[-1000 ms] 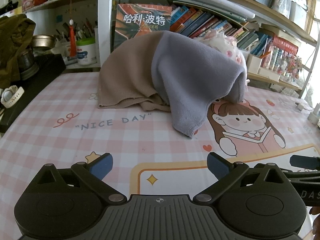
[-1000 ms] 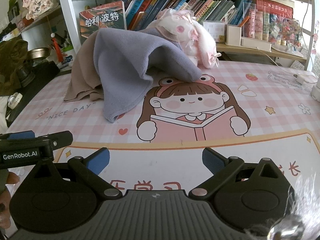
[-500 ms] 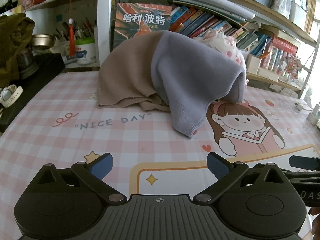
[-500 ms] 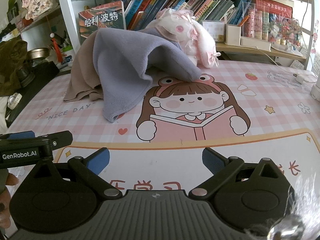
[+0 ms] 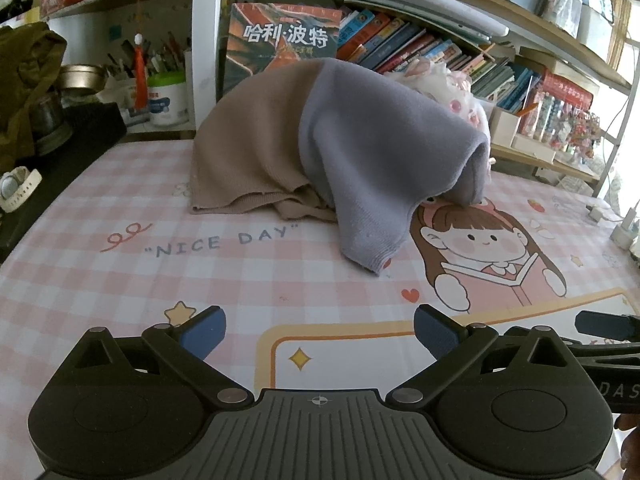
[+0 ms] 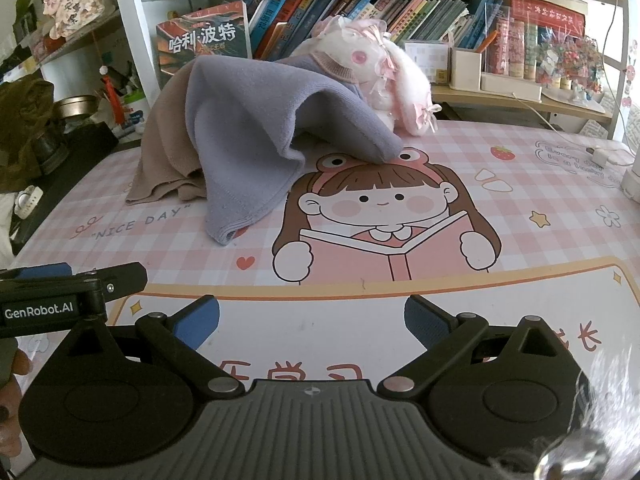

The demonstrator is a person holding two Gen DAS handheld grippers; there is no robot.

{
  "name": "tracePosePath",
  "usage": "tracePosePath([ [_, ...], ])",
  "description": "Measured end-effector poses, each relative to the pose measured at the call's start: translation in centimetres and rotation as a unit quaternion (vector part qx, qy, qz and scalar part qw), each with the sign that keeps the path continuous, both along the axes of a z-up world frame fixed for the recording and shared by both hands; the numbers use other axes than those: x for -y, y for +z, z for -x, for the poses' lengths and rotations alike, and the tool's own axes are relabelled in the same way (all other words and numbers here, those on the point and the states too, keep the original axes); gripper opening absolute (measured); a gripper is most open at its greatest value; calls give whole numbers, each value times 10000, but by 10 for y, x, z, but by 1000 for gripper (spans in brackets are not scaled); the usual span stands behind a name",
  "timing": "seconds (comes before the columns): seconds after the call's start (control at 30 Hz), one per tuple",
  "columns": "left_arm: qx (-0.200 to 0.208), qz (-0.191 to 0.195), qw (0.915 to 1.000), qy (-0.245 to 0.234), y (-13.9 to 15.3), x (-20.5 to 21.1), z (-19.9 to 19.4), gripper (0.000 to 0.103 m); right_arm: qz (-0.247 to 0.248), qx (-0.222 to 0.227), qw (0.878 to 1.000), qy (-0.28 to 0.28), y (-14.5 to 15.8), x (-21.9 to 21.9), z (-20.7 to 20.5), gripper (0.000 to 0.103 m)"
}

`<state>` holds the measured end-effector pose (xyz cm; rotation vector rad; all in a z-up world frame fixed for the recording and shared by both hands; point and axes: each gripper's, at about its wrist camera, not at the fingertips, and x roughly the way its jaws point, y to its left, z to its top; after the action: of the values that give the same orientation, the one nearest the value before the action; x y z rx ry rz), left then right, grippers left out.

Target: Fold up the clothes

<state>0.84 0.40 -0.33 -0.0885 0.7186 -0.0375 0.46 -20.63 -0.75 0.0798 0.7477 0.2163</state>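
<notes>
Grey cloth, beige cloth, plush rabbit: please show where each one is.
grey cloth (image 6: 248,136), right wrist view, on its draped front.
beige cloth (image 5: 248,152), left wrist view, on its side.
plush rabbit (image 6: 400,80), right wrist view, on its body.

Grey cloth (image 5: 368,168) soft matt fleece; tan cloth (image 5: 248,160) matt fine knit; table (image 5: 120,264) cover smooth printed; fingers (image 6: 198,322) ribbed blue pads, matt black plastic.

Home study: bookshelves (image 6: 360,12), cartoon desk mat (image 5: 280,280)
</notes>
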Motion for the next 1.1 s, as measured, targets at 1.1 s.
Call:
tracePosePath([
  [1.1,-265,242,9988,325,2,13,-8,101,-431,-137,9988,203,-1,26,-19,100],
])
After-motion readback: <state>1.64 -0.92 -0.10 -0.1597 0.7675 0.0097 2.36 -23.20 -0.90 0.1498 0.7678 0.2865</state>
